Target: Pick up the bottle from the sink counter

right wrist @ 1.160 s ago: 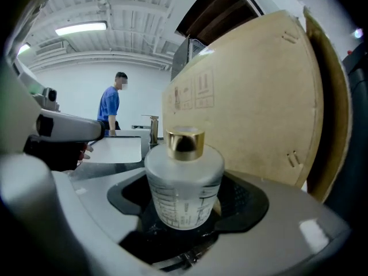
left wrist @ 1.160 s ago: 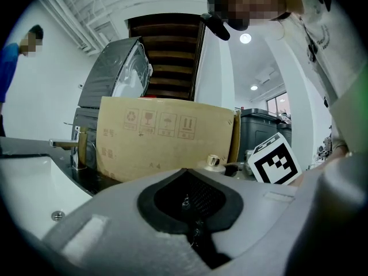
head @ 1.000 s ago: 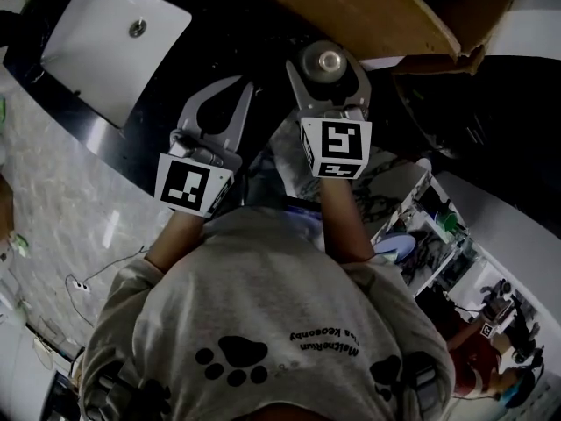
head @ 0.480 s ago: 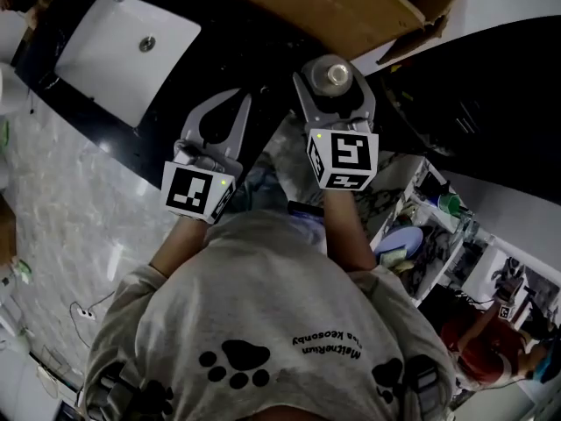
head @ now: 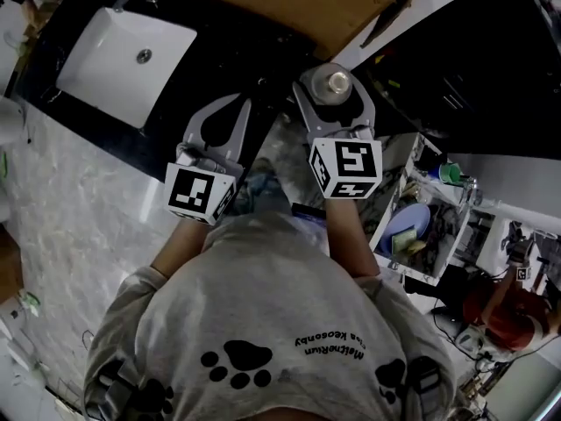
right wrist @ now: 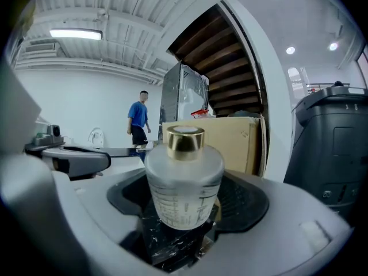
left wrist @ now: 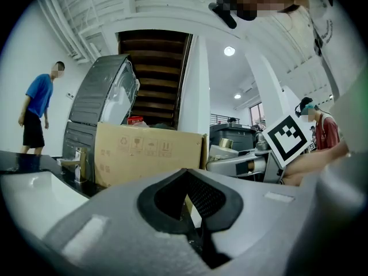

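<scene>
A frosted glass bottle (right wrist: 183,183) with a gold cap (head: 337,82) sits between the jaws of my right gripper (head: 333,75), which is shut on its body. Beneath it in the right gripper view is the black marbled counter (right wrist: 167,243); I cannot tell whether the bottle touches it. My left gripper (head: 243,105) is held just left of the right one over the counter (head: 223,64). Its jaws are shut with only a teardrop gap and nothing in them (left wrist: 192,211).
A white sink basin (head: 123,46) is set in the counter at the far left. A cardboard box (head: 289,3) stands behind the grippers. A rack with dishes (head: 412,235) is at the right. A person in blue (left wrist: 37,105) stands far off.
The head view has shifted a little, so the sink and both grippers sit slightly lower in frame. The bottle stays in the right jaws and the left gripper stays shut.
</scene>
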Demonstrator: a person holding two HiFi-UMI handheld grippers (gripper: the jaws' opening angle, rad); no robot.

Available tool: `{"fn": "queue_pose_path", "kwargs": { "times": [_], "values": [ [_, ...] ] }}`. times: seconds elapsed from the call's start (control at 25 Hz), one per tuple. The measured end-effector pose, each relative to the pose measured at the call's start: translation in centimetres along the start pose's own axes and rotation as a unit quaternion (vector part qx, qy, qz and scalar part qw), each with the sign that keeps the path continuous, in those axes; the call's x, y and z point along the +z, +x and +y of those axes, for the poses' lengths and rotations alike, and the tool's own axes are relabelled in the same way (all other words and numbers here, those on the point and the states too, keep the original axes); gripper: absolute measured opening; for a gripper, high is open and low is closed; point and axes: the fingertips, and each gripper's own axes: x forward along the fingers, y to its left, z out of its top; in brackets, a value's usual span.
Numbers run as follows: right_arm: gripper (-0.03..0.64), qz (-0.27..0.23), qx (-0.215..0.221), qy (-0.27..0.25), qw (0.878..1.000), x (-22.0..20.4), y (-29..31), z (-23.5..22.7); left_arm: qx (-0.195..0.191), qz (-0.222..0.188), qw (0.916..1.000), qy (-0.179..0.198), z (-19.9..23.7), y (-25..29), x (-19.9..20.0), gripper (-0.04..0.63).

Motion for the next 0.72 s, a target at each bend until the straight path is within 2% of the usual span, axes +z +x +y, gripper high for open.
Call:
{"fn": "queue_pose_path", "kwargs": {
  "times": [0.4, 0.72],
  "values": [
    [0.330, 0.009, -0.029, 0.010, 1.000, -0.5, -6.1, 2.5, -0.038, -0.010, 0.9992, -0.002, -2.7, -3.1, 0.4, -0.002],
    [0.330, 0.013, -0.031, 0.008, 0.999, -0.8, -9.0, 4.5, -0.039, -0.008, 0.9992, -0.005, -3.4, -5.1, 0.1, -0.002]
  ]
}}
